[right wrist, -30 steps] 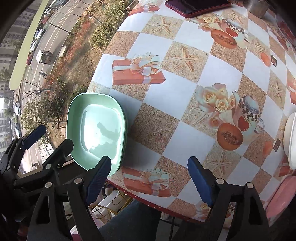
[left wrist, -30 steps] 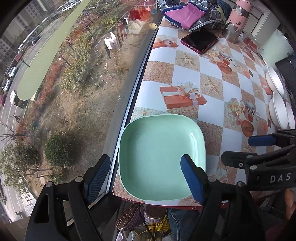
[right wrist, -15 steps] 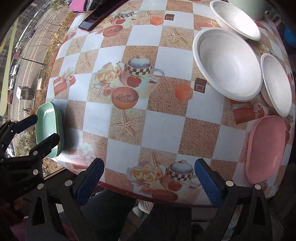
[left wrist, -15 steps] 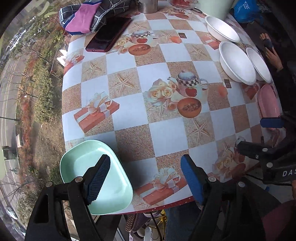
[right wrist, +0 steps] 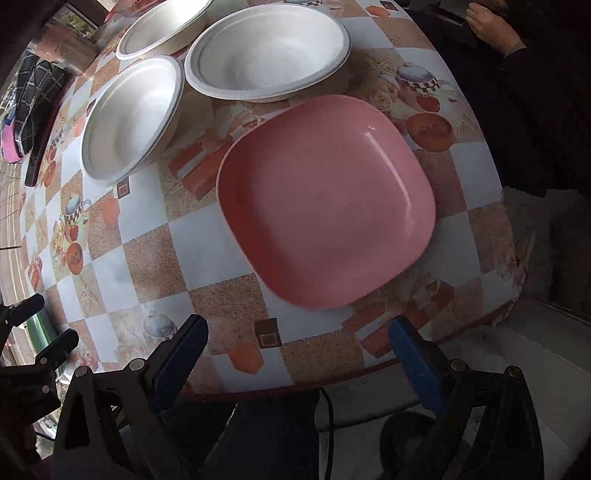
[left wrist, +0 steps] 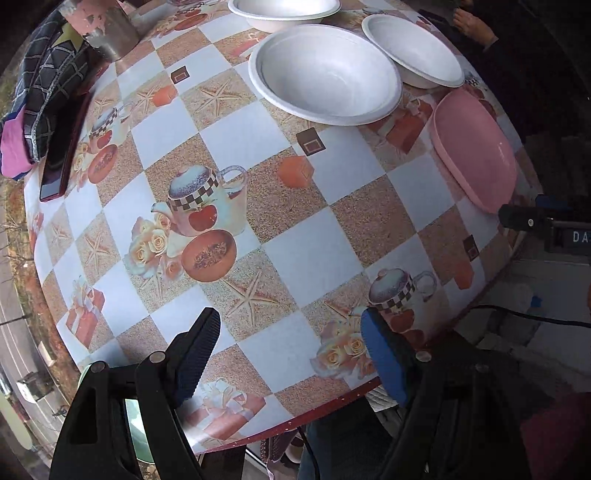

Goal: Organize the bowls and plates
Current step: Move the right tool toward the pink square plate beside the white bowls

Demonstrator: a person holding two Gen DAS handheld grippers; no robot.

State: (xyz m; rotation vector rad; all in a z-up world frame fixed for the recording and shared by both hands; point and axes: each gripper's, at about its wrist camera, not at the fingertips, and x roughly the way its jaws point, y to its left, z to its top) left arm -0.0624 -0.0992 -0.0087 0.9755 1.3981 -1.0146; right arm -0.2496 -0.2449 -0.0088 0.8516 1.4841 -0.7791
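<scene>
A pink square plate [right wrist: 325,206] lies at the table's near right corner, just beyond my open, empty right gripper [right wrist: 299,354]; it also shows in the left wrist view [left wrist: 476,147]. Three white bowls stand behind it: one to the left [right wrist: 129,118], one behind [right wrist: 266,48], one farthest back [right wrist: 162,26]. The green plate [left wrist: 138,424] sits at the table's near left corner, mostly hidden behind my open, empty left gripper [left wrist: 291,350]. A sliver of the green plate [right wrist: 38,326] shows at the right wrist view's left edge.
The table [left wrist: 314,254] has a patterned checkered cloth. A dark red phone [left wrist: 64,147], a folded plaid cloth [left wrist: 44,88] and a pink metal cup [left wrist: 107,29] lie at the far left. A person's hand [right wrist: 491,26] rests beyond the far right edge.
Both grippers have swung right, away from the green plate. The right gripper now faces the pink plate and white bowls; the left gripper faces the table's middle. Both stay open.
</scene>
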